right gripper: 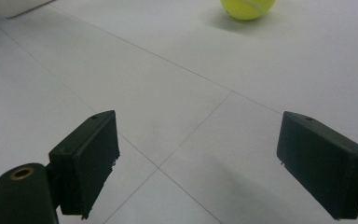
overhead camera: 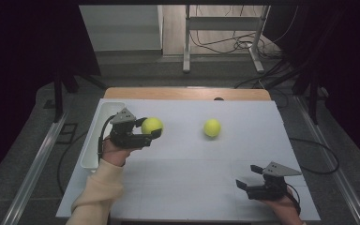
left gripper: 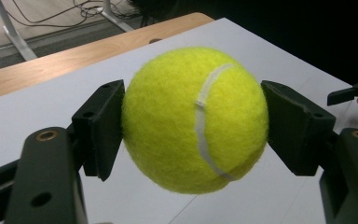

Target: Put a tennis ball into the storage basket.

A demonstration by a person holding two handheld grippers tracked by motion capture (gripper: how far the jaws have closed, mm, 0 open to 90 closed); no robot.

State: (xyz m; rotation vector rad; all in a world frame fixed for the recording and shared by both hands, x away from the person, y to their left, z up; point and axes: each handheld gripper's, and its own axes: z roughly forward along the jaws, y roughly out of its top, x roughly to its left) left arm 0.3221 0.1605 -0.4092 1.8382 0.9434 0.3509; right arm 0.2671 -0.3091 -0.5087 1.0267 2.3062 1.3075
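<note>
No readable brand or print being shown on either ball; white seam alone being seen on held tennis ball [left gripper: 195, 120]. Held tennis ball being clamped between both pads of left gripper [overhead camera: 151, 132], lifted clear of white table [overhead camera: 187, 183], near white bin [overhead camera: 99, 136]. Left gripper being held level, pointing rightward. Right gripper [right gripper: 196, 163] being kept low over table's near right part, jaws spread wide, nothing between. Second tennis ball [overhead camera: 212, 127] being left on table, well apart.
</note>
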